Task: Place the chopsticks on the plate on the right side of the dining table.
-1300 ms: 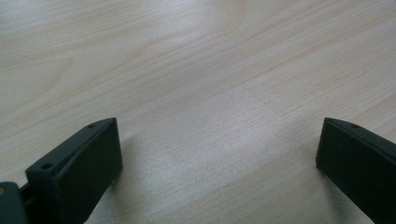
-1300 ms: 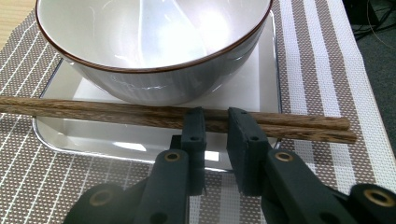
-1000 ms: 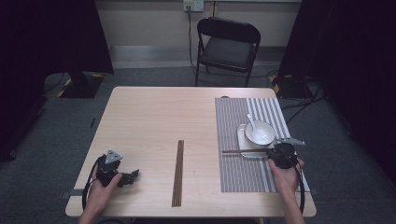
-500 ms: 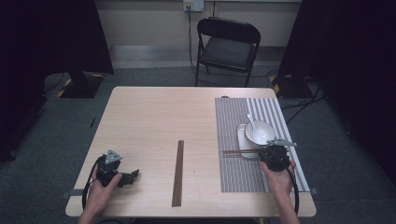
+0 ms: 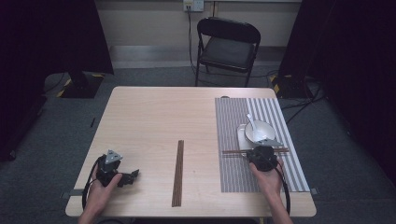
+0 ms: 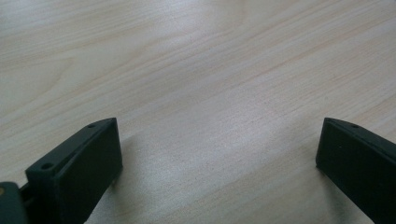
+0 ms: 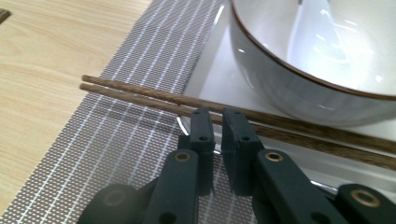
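- At the table's near edge, the left gripper (image 5: pixel 128 178) rests on the bare wooden table (image 5: pixel 154 121), its jaws spread wide with nothing between them.
- Across the table, the right gripper (image 7: pixel 217 127) has just been closing; its jaws stand nearly together, a narrow gap left, tips at a pair of brown chopsticks (image 7: pixel 140 95), nothing visibly clamped.
- Those chopsticks lie across the striped placemat (image 5: pixel 233 126) and the white plate (image 7: pixel 210 84), just before the bowl (image 7: pixel 317 60).
- A second chopstick pair (image 5: pixel 178 171) lies mid-table.
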A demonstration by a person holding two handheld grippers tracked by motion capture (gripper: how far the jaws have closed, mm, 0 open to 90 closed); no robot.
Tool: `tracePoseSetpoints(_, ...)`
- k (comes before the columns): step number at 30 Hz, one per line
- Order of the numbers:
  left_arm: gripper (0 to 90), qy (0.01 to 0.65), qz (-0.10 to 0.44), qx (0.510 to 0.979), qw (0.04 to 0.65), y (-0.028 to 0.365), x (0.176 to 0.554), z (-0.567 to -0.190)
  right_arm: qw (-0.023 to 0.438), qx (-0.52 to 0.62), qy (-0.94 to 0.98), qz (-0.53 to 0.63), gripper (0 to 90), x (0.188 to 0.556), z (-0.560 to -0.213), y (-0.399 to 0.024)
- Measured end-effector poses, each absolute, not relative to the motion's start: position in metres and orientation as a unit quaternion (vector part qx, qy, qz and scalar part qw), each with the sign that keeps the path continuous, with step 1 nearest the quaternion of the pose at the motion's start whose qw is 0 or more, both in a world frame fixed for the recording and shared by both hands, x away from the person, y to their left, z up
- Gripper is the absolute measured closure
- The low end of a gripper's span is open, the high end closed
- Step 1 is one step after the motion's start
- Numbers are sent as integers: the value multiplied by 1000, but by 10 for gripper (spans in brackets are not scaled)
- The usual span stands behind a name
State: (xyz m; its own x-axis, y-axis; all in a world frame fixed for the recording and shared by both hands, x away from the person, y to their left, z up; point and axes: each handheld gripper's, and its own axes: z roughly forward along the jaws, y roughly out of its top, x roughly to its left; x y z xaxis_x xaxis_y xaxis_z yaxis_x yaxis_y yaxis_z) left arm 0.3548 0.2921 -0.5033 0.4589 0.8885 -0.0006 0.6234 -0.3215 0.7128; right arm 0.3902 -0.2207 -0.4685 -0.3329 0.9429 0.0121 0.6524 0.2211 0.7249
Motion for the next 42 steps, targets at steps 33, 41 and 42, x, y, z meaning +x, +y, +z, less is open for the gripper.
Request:
tracePoseSetpoints(33, 0, 480, 201, 788, 330, 292, 355, -503, 215, 536, 743, 338, 792, 393, -466, -211)
tracePoseSetpoints(41, 0, 480, 201, 788, 330, 292, 355, -503, 214, 499, 767, 342, 774, 393, -457, -172)
tracePoseSetpoints(42, 0, 480, 201, 787, 331, 292, 355, -503, 209, 494, 771, 344, 772, 394, -457, -169)
